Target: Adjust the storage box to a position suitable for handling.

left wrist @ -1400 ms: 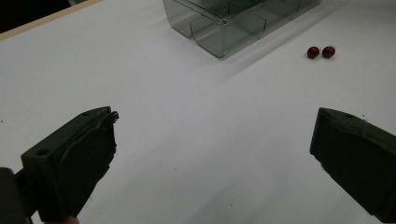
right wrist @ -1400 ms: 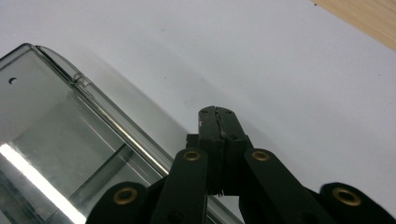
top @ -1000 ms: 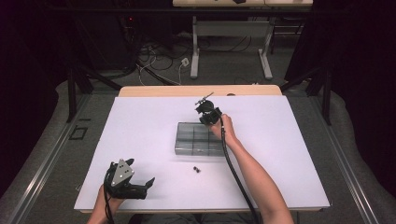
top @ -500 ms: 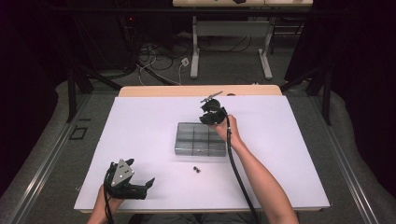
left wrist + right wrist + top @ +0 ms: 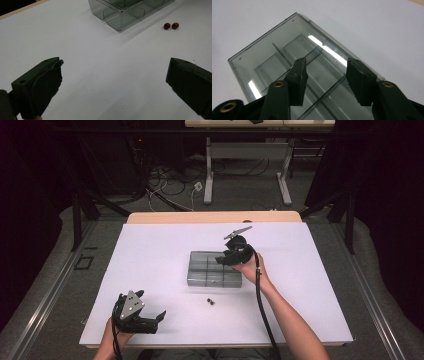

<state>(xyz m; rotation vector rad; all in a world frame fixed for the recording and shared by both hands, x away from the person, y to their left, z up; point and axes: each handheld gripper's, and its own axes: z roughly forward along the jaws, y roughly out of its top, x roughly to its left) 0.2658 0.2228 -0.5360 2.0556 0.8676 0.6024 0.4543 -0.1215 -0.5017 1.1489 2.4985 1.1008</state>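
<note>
Right gripper (image 5: 222, 258) hangs over the far right part of one clear compartment box (image 5: 216, 270), its jaws spread with nothing between them; in the right gripper view the same gripper (image 5: 325, 67) looks down through the box (image 5: 287, 57) onto its dividers, and the box's compartments there look bare. One such box sits near the middle of the table (image 5: 150, 250), a little right of centre. Two small dark red beads (image 5: 210, 301) lie touching each other on the white surface just near of the box, apart from its near wall; the left gripper view shows both beads (image 5: 171, 25) beside the box's corner (image 5: 120, 15). Left gripper (image 5: 150, 322) rests at the near left of the table, close to the near edge, jaws wide apart and holding nothing. Broad bare white surface lies between it and the box, and more runs left, far and right out to the table's edges.
</note>
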